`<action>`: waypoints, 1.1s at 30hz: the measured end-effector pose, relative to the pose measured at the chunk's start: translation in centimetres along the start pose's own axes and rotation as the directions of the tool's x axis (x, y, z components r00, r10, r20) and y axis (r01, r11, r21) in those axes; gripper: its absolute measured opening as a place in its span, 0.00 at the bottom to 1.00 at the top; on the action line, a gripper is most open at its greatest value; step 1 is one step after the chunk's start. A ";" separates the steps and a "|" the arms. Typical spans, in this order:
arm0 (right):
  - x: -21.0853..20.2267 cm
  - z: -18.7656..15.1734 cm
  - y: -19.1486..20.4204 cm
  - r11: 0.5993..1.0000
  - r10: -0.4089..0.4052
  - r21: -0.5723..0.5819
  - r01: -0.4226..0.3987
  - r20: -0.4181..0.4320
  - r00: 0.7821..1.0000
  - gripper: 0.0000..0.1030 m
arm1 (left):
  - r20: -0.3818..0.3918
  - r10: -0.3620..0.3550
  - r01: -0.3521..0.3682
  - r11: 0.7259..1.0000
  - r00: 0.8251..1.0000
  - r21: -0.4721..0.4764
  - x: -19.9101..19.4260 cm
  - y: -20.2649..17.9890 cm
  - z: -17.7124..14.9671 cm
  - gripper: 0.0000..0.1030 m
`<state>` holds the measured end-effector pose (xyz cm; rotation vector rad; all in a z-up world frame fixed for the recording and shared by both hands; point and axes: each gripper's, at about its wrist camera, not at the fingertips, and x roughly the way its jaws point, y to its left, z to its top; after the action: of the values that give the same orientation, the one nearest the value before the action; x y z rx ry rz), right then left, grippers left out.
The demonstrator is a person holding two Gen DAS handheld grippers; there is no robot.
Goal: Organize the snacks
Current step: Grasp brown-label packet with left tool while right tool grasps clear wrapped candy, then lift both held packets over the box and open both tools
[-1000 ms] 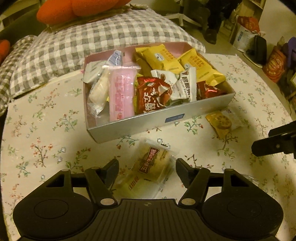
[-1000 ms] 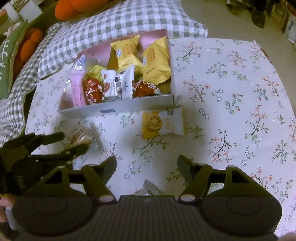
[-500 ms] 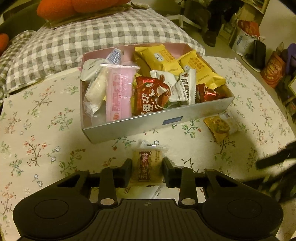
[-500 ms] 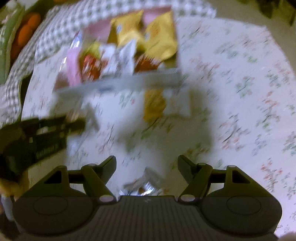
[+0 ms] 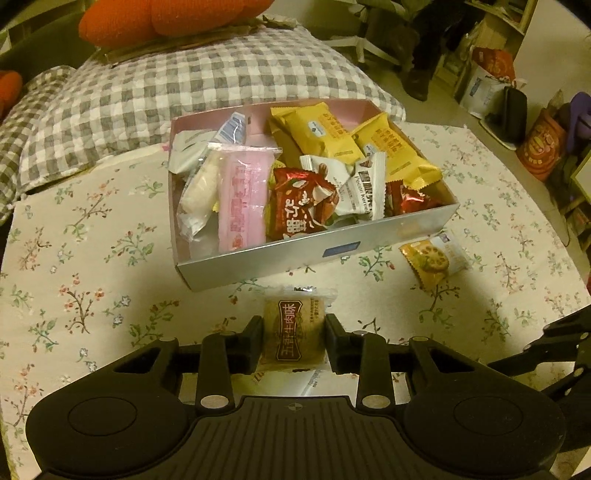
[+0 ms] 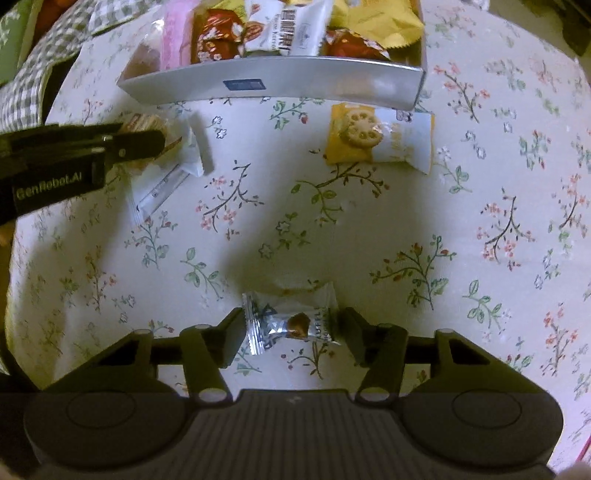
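Observation:
My left gripper (image 5: 293,328) is shut on a tan beef-jerky packet (image 5: 294,334) with a brown label, just in front of the silver box (image 5: 314,254). The box has a pink inside and holds several snack packets. In the right wrist view the left gripper (image 6: 140,142) reaches in from the left. My right gripper (image 6: 291,328) points down at the table and its jaws are closing. A small silver candy wrapper (image 6: 291,321) lies between them, and a thin gap still shows at the right finger. A yellow lotus-chip packet (image 6: 376,140) lies beside the box.
A floral cloth (image 6: 406,229) covers the table. A clear wrapper (image 6: 162,188) lies under the left gripper. A grey checked cushion (image 5: 184,85) and an orange plush (image 5: 166,18) sit behind the box. Bags (image 5: 491,74) stand on the floor to the right.
My left gripper closed on the jerky packet and has held it since. My right gripper sank toward the table, tipped steeper, and its jaws narrowed around the small candy.

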<state>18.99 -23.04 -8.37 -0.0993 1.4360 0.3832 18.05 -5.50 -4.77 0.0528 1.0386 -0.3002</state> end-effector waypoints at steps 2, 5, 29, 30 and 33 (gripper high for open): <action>0.1 -0.1 0.4 1.000 -0.014 -0.015 0.015 0.009 1.000 0.36 | -0.002 0.000 0.000 1.000 1.000 0.002 0.0 -0.2 -0.1 0.31; 0.0 -0.2 0.3 1.000 -0.020 -0.011 0.020 0.012 1.000 0.16 | -0.003 -0.002 0.002 1.000 1.000 0.005 0.0 -0.4 -0.1 0.31; -3.2 0.9 -0.8 0.999 0.043 0.009 -0.044 0.124 0.991 0.15 | 0.017 0.008 -0.009 0.998 1.000 0.057 -0.8 -2.2 0.0 0.31; -3.3 0.9 -0.8 0.999 0.045 0.012 -0.047 0.128 0.991 0.15 | 0.018 0.010 -0.012 0.998 1.000 0.064 -0.9 -2.4 0.0 0.31; -3.7 0.9 -1.0 0.998 0.051 0.018 -0.055 0.145 0.988 0.15 | 0.026 0.024 -0.027 0.996 0.999 0.083 -1.1 -2.9 0.0 0.31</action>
<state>19.84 -24.39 -4.82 -0.0154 1.3013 0.4102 16.75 -8.07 -3.53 0.1366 0.9993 -0.3200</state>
